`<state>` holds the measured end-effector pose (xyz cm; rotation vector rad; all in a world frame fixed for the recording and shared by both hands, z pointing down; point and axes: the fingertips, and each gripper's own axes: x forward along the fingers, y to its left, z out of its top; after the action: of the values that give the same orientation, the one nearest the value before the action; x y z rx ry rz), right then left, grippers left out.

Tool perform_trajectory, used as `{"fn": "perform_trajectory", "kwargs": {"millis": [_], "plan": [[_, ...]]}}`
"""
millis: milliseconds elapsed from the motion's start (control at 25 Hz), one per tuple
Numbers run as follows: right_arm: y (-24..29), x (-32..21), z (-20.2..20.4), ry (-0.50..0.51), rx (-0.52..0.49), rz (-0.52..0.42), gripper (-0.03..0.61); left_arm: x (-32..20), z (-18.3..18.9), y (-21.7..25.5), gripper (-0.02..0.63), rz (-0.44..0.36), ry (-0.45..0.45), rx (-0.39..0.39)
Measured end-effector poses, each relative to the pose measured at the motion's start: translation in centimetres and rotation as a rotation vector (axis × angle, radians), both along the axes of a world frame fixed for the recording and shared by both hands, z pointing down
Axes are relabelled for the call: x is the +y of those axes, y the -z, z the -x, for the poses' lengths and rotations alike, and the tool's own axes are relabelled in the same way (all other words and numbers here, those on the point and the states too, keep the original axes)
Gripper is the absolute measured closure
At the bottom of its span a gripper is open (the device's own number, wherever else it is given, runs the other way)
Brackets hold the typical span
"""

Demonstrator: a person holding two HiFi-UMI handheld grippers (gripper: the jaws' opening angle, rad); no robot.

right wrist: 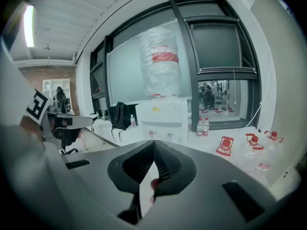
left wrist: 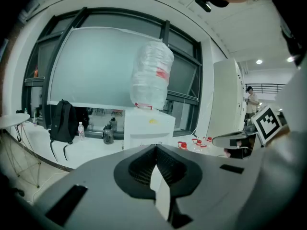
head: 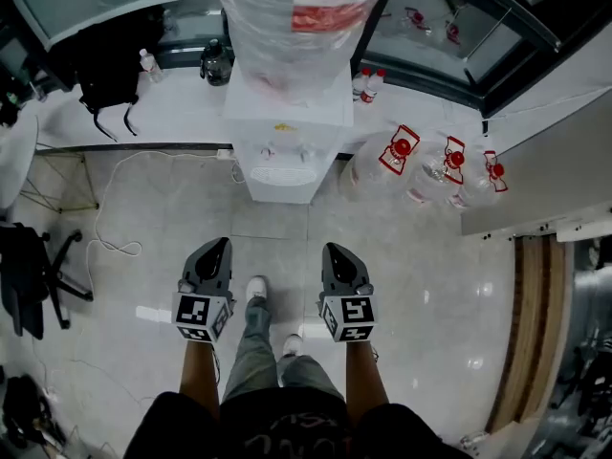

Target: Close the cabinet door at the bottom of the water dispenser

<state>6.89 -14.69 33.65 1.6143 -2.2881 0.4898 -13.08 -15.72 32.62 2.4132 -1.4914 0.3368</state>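
The person's forearms and the two marker cubes fill the bottom of the head view, and just ahead of them the left claw [head: 220, 246] and the right claw [head: 334, 251] are held side by side, level and pointing forward, with the person's shoes [head: 256, 288] on the pale floor [head: 430, 285] between them; this looks like a carrying posture and not a working one, since nothing is within reach yet; each claw's own view shows its jaws clenched tip to tip with nothing between them, the left [left wrist: 155, 147] and the right [right wrist: 153, 143] alike, which would suit pushing a door with a blunt closed tip; the water dispenser [head: 285, 142] stands straight ahead, well apart from both claws, backed against a low white surface [head: 182, 113] under the window, with a plastic-wrapped bottle [head: 296, 17] on top; a black backpack [head: 105, 60] rests on that surface to the left, and several water jugs [head: 402, 156] lie on the floor just to the right of the dispenser; the cabinet door belongs to the dispenser's lower front, facing the person, but the steep downward angle foreshortens that face and the claw bodies hide it in both gripper views, so I cannot tell how far it stands open; I judge the task barely begun, with an approach and a lowering of one claw needed first.
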Motion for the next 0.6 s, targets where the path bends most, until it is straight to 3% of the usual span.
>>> {"fn": "perform_trajectory", "kwargs": {"millis": [600], "plan": [[10.7,3.6,-2.9,0.007,0.095,-0.105,0.568,3.8,1.0,11.2,0.598,-0.091,0.019,0.009]]}}
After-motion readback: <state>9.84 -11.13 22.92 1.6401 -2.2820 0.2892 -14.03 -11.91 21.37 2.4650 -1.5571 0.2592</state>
